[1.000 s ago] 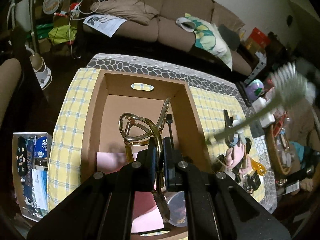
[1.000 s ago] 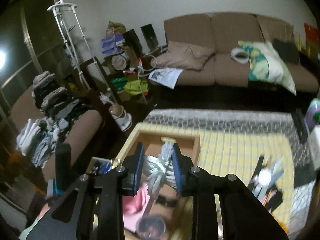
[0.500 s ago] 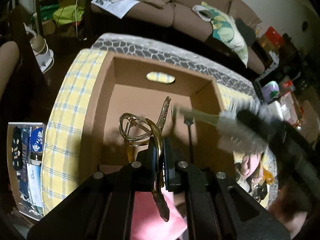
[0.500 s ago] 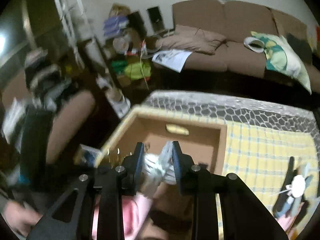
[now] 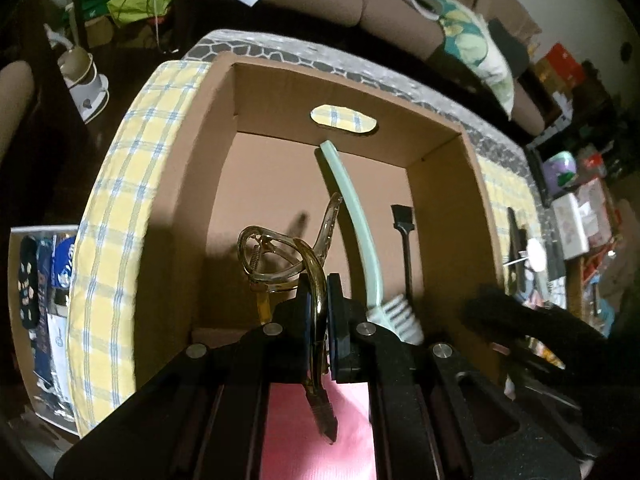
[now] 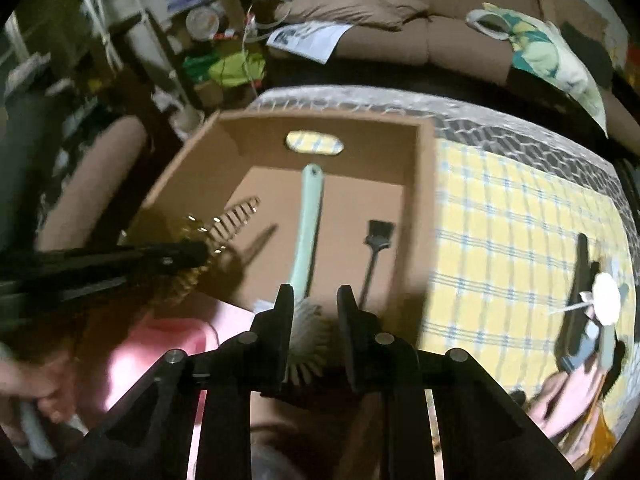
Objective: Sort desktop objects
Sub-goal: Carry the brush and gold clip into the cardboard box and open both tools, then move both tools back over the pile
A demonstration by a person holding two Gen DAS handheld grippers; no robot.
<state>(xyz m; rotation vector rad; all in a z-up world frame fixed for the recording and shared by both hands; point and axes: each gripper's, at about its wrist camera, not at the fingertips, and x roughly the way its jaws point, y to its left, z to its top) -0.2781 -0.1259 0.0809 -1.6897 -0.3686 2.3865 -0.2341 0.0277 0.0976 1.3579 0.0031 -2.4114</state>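
Two grippers reach down into the open cardboard box (image 5: 436,184) on the yellow checked bench (image 6: 516,216). The left gripper (image 5: 319,312) has its fingers pinched tight on a clear gold hair claw clip (image 5: 280,252), held above the box floor. The right gripper (image 6: 312,312) has just been closing its fingers, and the white bristle head of the pale green brush (image 6: 308,224) sits between them, its handle lying in the box beside a small black brush (image 6: 376,248).
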